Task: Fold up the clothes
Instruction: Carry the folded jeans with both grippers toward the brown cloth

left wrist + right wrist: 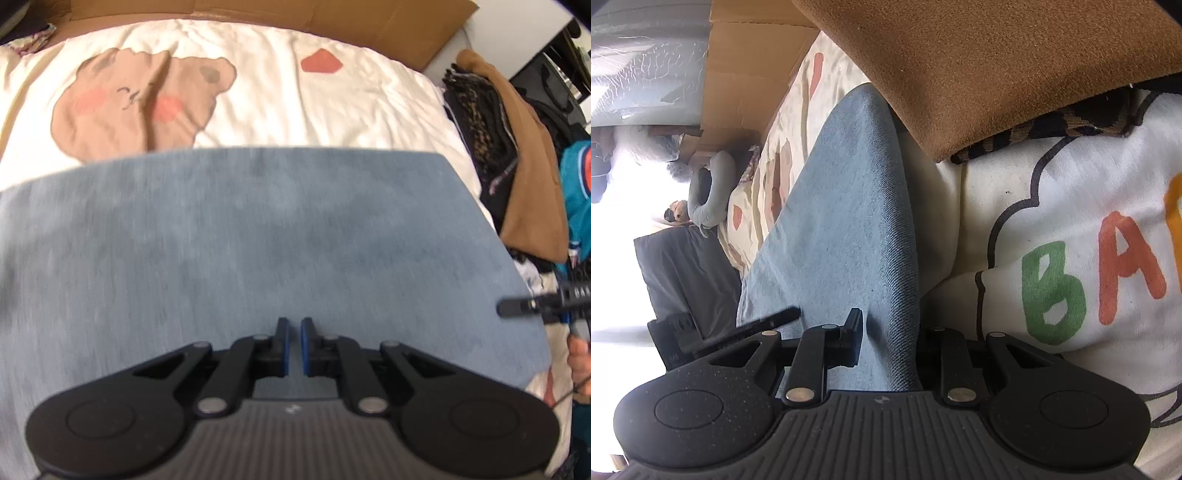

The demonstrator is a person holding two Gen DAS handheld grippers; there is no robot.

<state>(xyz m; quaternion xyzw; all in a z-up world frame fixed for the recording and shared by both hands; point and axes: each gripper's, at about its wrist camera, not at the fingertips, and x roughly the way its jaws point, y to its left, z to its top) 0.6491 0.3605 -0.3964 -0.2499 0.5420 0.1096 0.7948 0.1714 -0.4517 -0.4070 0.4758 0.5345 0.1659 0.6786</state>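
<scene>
Left gripper (293,345) tips steeply down over the denim (258,240), jaws nearly together, a thin gap between the blue pads and nothing in it. The cloth lies flat and folded on the bedspread (258,92). Off to the side, the right gripper (886,332) is rolled over and angled lower, jaws narrowly parted astride a raised fold of the denim (846,206). Beyond, a brown cushion (979,66) sits over a printed shirt (1071,221).

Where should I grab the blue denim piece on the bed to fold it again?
Take the blue denim at its near edge, coming down from above. It lies flat on the bedspread, so only an edge or corner gives the fingers something to pinch.
</scene>
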